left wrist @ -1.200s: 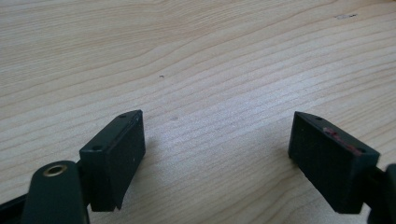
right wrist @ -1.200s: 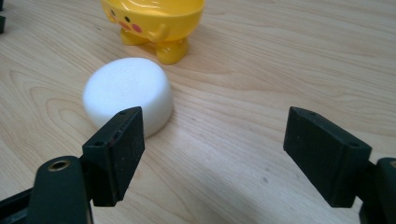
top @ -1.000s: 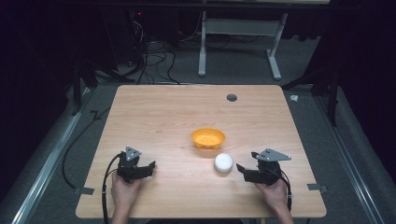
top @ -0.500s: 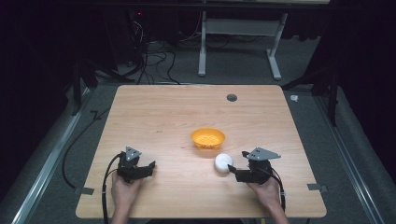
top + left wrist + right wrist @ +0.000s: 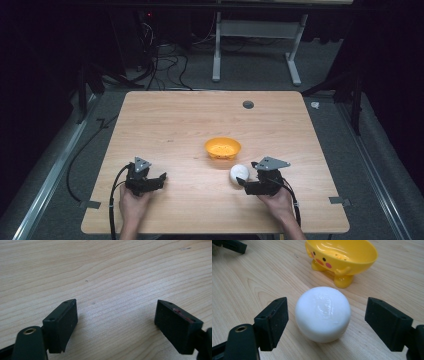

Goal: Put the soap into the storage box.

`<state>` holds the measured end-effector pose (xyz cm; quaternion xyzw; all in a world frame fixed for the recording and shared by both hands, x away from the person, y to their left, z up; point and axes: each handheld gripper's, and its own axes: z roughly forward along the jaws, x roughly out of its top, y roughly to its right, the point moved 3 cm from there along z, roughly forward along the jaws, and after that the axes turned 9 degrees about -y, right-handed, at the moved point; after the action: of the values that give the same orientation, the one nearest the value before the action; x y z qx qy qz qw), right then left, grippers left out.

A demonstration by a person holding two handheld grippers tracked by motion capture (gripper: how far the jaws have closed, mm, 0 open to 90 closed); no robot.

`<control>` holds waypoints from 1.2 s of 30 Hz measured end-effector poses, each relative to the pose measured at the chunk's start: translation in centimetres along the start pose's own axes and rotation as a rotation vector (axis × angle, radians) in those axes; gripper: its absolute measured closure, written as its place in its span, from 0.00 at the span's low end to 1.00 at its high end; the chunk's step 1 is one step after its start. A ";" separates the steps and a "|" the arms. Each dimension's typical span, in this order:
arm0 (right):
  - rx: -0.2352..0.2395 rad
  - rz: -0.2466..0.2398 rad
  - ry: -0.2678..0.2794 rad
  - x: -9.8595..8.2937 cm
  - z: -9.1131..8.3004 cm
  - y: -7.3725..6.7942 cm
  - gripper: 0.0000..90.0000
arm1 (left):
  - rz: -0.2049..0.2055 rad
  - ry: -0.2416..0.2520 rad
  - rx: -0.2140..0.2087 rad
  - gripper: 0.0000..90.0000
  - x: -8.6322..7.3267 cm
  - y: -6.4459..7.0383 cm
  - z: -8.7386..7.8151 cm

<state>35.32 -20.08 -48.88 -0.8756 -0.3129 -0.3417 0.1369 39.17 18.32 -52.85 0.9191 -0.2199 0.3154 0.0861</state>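
A round white soap bar [image 5: 323,313] lies on the wooden table [image 5: 175,125], just in front of a yellow duck-faced dish [image 5: 342,255]. In the high view the soap [image 5: 239,173] sits at the near right of the dish [image 5: 222,148]. My right gripper [image 5: 325,322] is open, its jaws standing on either side of the soap without touching it; from above, this gripper [image 5: 242,182] is right beside the soap. My left gripper [image 5: 161,180] rests at the near left of the table, and it [image 5: 115,320] is open over bare wood.
A small dark round hole [image 5: 248,104] marks the table's far right part. Beyond the far edge stand a white desk frame [image 5: 255,45] and loose cables [image 5: 160,60] on the floor. Tape strips [image 5: 340,201] mark the near corners.
My right gripper has moved left toward the white soap, which now lies between its open jaws. The left gripper has stayed in place.
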 end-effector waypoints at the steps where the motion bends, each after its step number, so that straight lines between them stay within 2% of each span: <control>1: 0.001 -0.010 -0.011 0.2 0.3 -0.2 0.21 | 0.000 0.000 0.000 0.21 0.0 0.0 0.0; 8: 0.004 -0.019 -0.038 0.5 1.0 -0.4 0.20 | 0.000 0.000 0.001 0.21 0.0 0.0 0.0; 15: -0.017 -0.031 -0.058 0.8 1.8 -0.6 0.19 | -0.004 0.000 0.003 0.22 0.0 0.0 0.0; 23: -0.007 -0.027 -0.093 0.8 2.7 -0.6 0.18 | -0.004 0.000 0.004 0.22 0.0 0.0 0.0; 36: 0.013 -0.017 -0.118 0.7 3.9 -0.5 0.18 | -0.004 0.000 0.004 0.22 0.0 0.0 0.0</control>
<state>37.39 -17.57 -51.22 -0.8906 -0.3300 -0.2886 0.1212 39.18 18.34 -52.85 0.9197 -0.2174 0.3157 0.0852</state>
